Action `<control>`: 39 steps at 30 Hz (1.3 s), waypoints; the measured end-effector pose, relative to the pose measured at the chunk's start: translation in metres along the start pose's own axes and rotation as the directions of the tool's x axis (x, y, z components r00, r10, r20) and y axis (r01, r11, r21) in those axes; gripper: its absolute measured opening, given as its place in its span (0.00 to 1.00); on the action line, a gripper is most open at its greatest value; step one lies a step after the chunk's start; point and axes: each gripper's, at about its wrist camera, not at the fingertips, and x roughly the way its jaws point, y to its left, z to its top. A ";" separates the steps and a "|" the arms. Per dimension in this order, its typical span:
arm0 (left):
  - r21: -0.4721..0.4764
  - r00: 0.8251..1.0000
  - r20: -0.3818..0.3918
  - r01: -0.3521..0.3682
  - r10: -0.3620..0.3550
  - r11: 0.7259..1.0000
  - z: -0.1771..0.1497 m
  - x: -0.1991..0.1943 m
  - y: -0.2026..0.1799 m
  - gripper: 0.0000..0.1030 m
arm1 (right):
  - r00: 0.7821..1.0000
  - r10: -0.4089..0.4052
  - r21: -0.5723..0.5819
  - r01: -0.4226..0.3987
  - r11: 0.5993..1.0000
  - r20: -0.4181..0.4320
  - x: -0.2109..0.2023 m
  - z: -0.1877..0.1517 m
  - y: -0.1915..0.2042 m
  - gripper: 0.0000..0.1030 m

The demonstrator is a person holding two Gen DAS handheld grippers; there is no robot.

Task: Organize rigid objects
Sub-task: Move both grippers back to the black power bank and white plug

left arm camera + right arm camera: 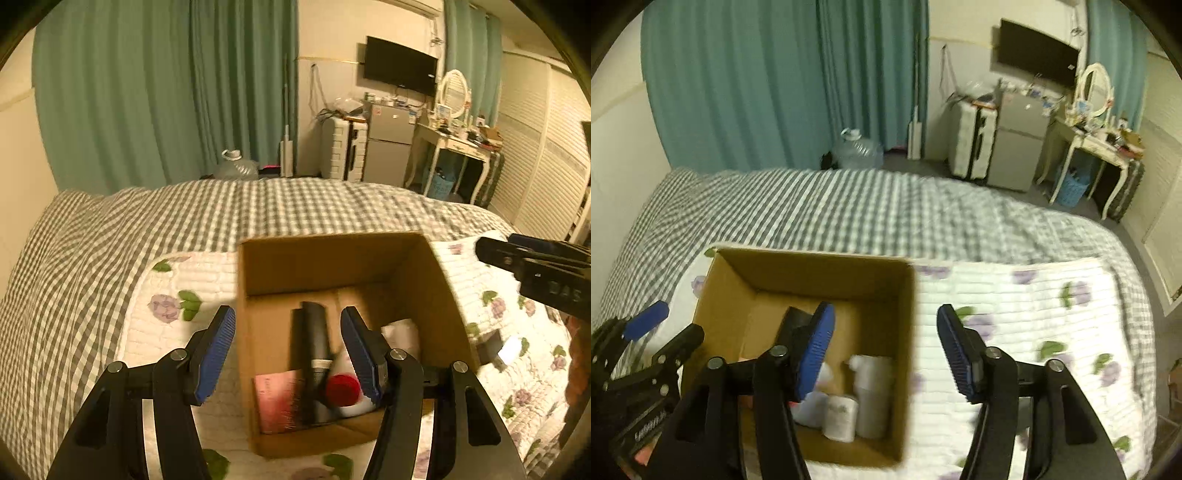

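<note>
We have the open brown cardboard box (332, 266) sitting on the white quilted bedspread with purple flowers (166, 280), which lies over the grey-and-white checked bed cover (110, 221); the soft bed gives it a wide, flat seat so we can load it from above. Inside, the rigid things lie packed along the near side: a long black cylinder (316, 332) laid flat down the middle, a pink flat packet (277, 398) beside it, a white bottle with a round red cap (343, 389) and, by the right wall, a white-grey bottle (871, 391) standing next to a small white jar (842, 417). Laying the long piece flat likely keeps it below the rim and leaves room.

Our left gripper (288, 354) hangs over the box with its blue-padded fingers spread apart and nothing between them. Our right gripper (886, 354) straddles the box's right wall, one finger over the inside and one over the bedspread, fingers apart and empty, which we judge fits an item just let go. Both tilt downward so we can see into the box.
</note>
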 end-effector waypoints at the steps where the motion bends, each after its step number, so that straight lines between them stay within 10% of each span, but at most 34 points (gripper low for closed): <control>1: 0.007 1.000 0.004 0.006 -0.006 1.000 0.002 -0.006 -0.009 0.60 | 1.000 -0.009 -0.002 0.009 1.000 0.005 -0.007 -0.001 -0.006 0.61; 14: 0.080 0.992 -0.066 0.112 -0.107 0.990 -0.015 -0.026 -0.136 0.61 | 0.992 -0.127 0.002 0.127 0.992 -0.016 -0.073 -0.068 -0.127 0.62; 25: 0.244 0.973 -0.210 0.146 -0.094 0.959 -0.080 0.021 -0.244 0.61 | 0.991 -0.087 -0.020 0.085 0.996 -0.102 -0.024 -0.150 -0.193 0.62; 39: 0.222 0.972 -0.236 0.048 0.006 0.974 -0.088 0.060 -0.260 0.61 | 0.962 0.036 -0.005 -0.039 0.999 -0.272 0.064 -0.175 -0.192 0.60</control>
